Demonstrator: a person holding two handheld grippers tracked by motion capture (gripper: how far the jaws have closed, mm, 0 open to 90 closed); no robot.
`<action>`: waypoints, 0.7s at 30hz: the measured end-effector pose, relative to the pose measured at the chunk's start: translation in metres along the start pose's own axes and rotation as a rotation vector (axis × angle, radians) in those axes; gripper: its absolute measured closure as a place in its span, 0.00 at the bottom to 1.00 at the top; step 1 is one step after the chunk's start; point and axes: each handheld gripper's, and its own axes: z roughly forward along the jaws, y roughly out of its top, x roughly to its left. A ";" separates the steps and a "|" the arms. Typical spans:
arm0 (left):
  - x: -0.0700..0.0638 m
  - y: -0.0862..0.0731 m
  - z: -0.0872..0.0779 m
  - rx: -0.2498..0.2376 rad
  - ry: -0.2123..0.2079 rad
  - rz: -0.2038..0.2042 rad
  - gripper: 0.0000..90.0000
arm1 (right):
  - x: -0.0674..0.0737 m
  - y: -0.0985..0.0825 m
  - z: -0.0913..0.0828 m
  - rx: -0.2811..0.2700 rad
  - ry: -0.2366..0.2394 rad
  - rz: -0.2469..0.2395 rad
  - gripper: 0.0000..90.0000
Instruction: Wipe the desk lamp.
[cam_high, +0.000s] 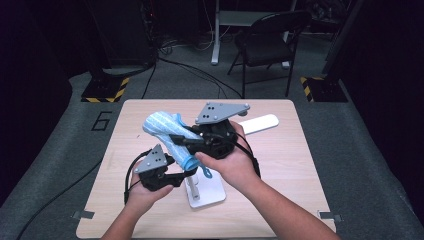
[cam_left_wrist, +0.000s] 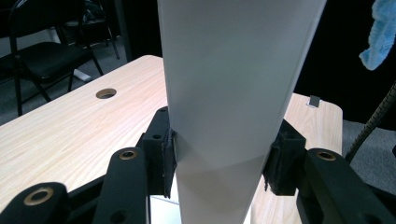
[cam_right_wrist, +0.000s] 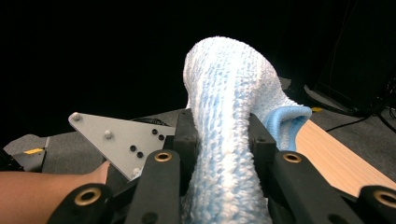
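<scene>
A fuzzy blue-and-white sock (cam_high: 162, 127) hangs in the air over the table, its cuff end down near a white stand (cam_high: 210, 192). My right gripper (cam_high: 176, 140) comes in from the right and is shut on the sock; in the right gripper view its pads pinch the sock (cam_right_wrist: 229, 93) at the middle of my right gripper (cam_right_wrist: 222, 140). My left gripper (cam_high: 191, 172) is low at the front left. Its pads press both sides of the stand's flat white upright (cam_left_wrist: 233, 93), seen between the fingertips of my left gripper (cam_left_wrist: 222, 163). A tip of the sock (cam_left_wrist: 380, 37) shows at the upper right.
The wooden table (cam_high: 280, 165) has a second flat white piece (cam_high: 260, 122) lying at its back right and a round hole (cam_left_wrist: 106, 93) in its top. A folding chair (cam_high: 267, 40) and cables are on the floor beyond the table.
</scene>
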 end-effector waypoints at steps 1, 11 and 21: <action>0.000 0.000 0.000 0.000 -0.001 0.000 0.59 | -0.001 0.000 0.000 0.001 0.005 -0.003 0.79; 0.000 0.000 0.000 0.000 -0.006 -0.003 0.59 | -0.006 -0.001 -0.003 0.012 0.000 0.013 0.79; 0.000 -0.001 0.000 -0.006 -0.002 -0.004 0.59 | -0.009 -0.004 -0.007 0.003 -0.021 0.023 0.79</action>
